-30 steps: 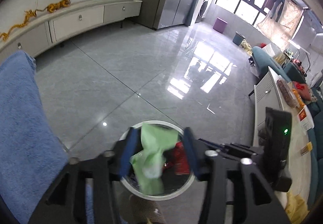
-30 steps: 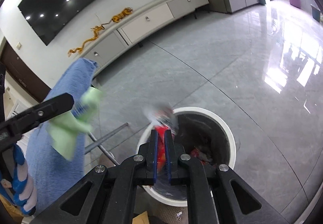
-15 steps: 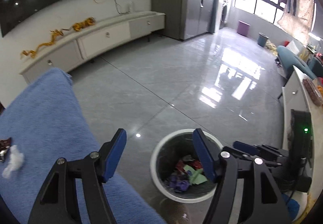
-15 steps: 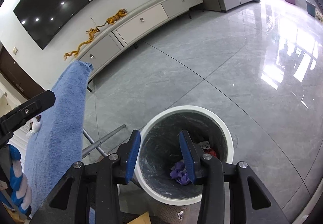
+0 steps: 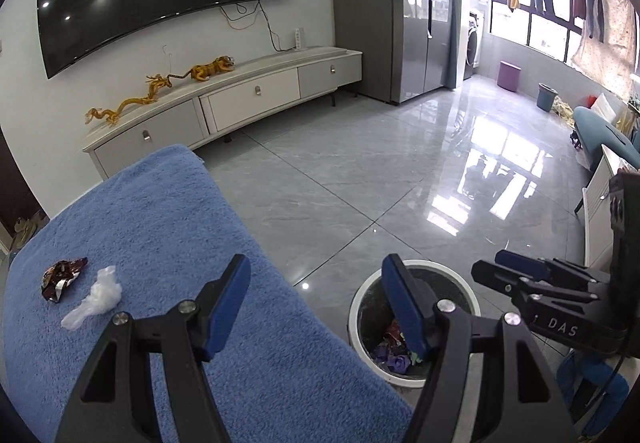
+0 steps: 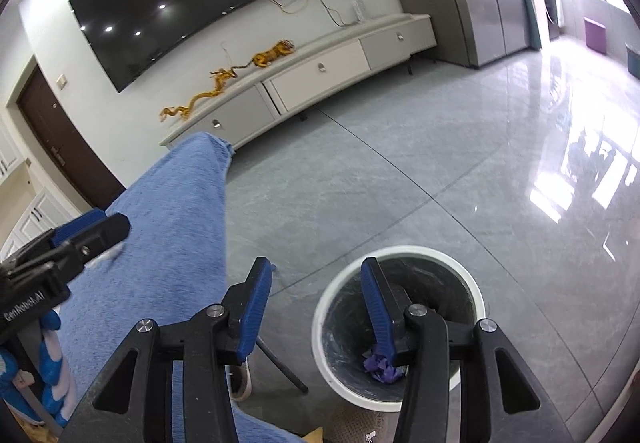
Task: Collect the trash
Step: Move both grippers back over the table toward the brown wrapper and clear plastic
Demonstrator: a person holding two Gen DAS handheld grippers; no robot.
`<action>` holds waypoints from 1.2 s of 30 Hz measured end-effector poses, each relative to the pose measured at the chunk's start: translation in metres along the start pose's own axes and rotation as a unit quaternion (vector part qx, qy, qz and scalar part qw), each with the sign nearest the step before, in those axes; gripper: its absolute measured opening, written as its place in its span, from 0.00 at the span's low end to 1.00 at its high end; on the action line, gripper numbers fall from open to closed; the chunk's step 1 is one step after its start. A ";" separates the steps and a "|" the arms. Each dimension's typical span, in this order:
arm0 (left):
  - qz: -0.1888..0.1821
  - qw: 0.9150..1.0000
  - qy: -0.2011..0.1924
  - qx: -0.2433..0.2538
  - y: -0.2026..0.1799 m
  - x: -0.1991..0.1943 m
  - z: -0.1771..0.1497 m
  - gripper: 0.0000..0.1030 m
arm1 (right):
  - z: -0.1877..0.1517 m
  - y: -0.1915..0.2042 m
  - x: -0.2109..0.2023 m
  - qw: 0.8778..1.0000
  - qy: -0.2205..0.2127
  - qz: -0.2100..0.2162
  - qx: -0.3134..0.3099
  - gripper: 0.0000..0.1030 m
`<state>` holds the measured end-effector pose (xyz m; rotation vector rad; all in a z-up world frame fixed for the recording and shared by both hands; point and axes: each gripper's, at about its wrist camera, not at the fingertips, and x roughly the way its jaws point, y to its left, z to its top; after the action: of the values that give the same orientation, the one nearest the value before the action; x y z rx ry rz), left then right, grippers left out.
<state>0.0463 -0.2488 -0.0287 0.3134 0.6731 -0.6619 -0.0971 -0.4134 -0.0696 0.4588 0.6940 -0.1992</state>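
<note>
1. L gripper [image 5: 316, 293]: jaws wide apart, nothing between the blue pads. It hangs over the right edge of the blue towel [image 5: 160, 243], pointing toward the gap between towel and bin.
2. R gripper [image 6: 316, 291]: also spread wide, empty. It sits over the floor just left of the bin's rim, w/ its right finger crossing the bin mouth in its own cam.
3. Trash bin [image 5: 414, 327]: white rim, dark liner, on the grey tile floor to the right of the towel, near both tools. Purple, red and green scraps lie at the bottom.
4. Trash left to collect, far left on the towel: crumpled red/foil wrapper [image 5: 62, 277] and a white plastic wad [image 5: 96, 297] just beside it. They lie close together but prob. not touching; hard to be sure.
5. Judged stage: both tools empty beside the bin, so next is likely a reach back left for those 2 pieces.
6. Risks:
   - Wad is thin and soft; pads closing too high could pinch air or snag the towel pile and drag the cloth.
   - Pieces sit so close that grabbing one may nudge the other toward the towel edge.
   - Foil wrapper is springy; a light pinch could let it slip out on the carry, short of the bin.
   - Both tools are near each other, so a fast swing left could knock them together.
</note>
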 end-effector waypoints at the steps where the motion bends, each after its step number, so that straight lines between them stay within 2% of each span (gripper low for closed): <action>1: 0.002 1.000 -0.002 -0.002 0.003 -0.003 -0.002 0.65 | 0.001 0.004 -0.002 1.000 -0.002 0.002 -0.004 0.44; 5: 0.007 1.000 -0.005 -0.013 0.018 -0.013 -0.008 0.66 | 0.002 0.021 -0.008 1.000 -0.006 0.006 -0.019 0.46; 9: 0.021 0.999 -0.010 -0.025 0.033 -0.022 -0.016 0.71 | 0.002 0.040 -0.009 0.999 -0.004 0.011 -0.035 0.47; 20: 0.064 0.995 -0.005 -0.081 0.104 -0.053 -0.054 0.72 | -0.001 0.103 -0.006 0.995 0.003 0.031 -0.095 0.50; 27: 0.083 0.989 -0.018 -0.118 0.144 -0.077 -0.078 0.72 | -0.007 0.151 -0.002 0.990 0.009 0.042 -0.134 0.50; 36: 0.108 0.984 -0.032 -0.140 0.169 -0.106 -0.102 0.72 | -0.015 0.193 -0.009 0.985 0.010 0.056 -0.165 0.53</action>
<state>0.0462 -0.0251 -0.0252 0.1003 0.6506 -0.3627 -0.0497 -0.2361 -0.0083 0.1818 0.7039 0.0288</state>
